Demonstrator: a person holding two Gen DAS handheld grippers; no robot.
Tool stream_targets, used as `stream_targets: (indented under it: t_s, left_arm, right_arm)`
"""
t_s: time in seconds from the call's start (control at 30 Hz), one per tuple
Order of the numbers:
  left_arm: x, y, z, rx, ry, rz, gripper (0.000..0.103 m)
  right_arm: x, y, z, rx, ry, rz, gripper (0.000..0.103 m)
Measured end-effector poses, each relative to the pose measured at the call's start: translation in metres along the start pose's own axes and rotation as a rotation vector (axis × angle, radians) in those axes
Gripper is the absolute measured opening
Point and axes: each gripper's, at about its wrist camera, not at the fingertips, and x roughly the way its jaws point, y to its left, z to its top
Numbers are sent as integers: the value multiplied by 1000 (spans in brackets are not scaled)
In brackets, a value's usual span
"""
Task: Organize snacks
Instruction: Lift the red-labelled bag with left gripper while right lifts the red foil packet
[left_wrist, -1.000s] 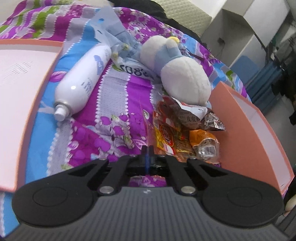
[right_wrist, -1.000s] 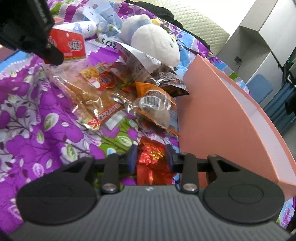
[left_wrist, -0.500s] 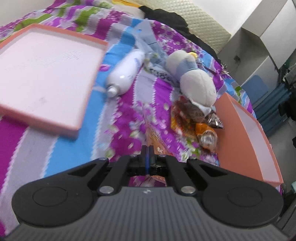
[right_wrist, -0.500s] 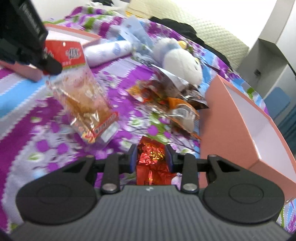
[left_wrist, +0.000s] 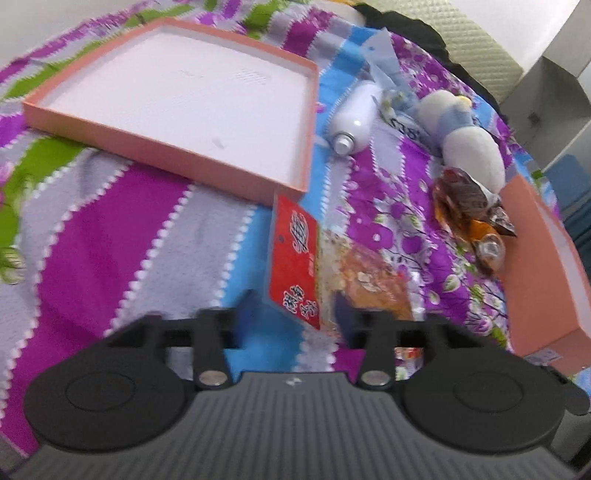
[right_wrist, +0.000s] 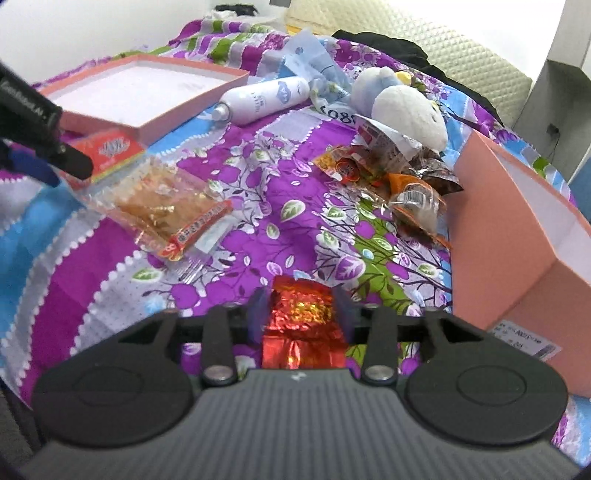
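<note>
Right wrist view: jaws clamped on red foil snack (right_wrist: 301, 317).
Left jaws: apart above red-labelled packet (left_wrist: 295, 266).
Nearby: plush toy (right_wrist: 402, 105), white bottle (right_wrist: 264, 99).
Writing: blurred.

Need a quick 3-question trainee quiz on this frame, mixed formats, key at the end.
1. True or false: the right gripper is shut on a red foil snack.
2. Multiple choice: the clear snack bag with the red header, in front of the open left gripper, lies
A. inside the shallow pink tray
B. on the bedspread, just outside the tray's near corner
C. on the plush toy
3. Fill in: the white bottle lies on its ____, between the tray and the plush toy.

Key: 1 true; 2 B; 3 side.
</note>
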Motion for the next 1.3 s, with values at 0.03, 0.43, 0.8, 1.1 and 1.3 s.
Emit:
stream_targets:
  t_s: [0.03, 0.43, 0.8, 1.1, 1.3]
  left_arm:
    - [-5, 0, -2, 7, -13, 14, 68]
    - [-11, -74, -7, 284, -14, -23, 76]
    - [-37, -98, 2, 344, -91, 96, 78]
    - [10, -115, -5, 396, 5, 20, 79]
    - [52, -130, -13, 464, 64, 45, 79]
  right_arm:
    - [-3, -3, -1, 18, -12, 7, 62]
    - [-8, -31, -10, 191, -23, 94, 71]
    - [-3, -41, -16, 218, -27, 137, 70]
    - [5, -42, -21, 238, -17, 174, 67]
    - [8, -44, -23, 237, -15, 177, 59]
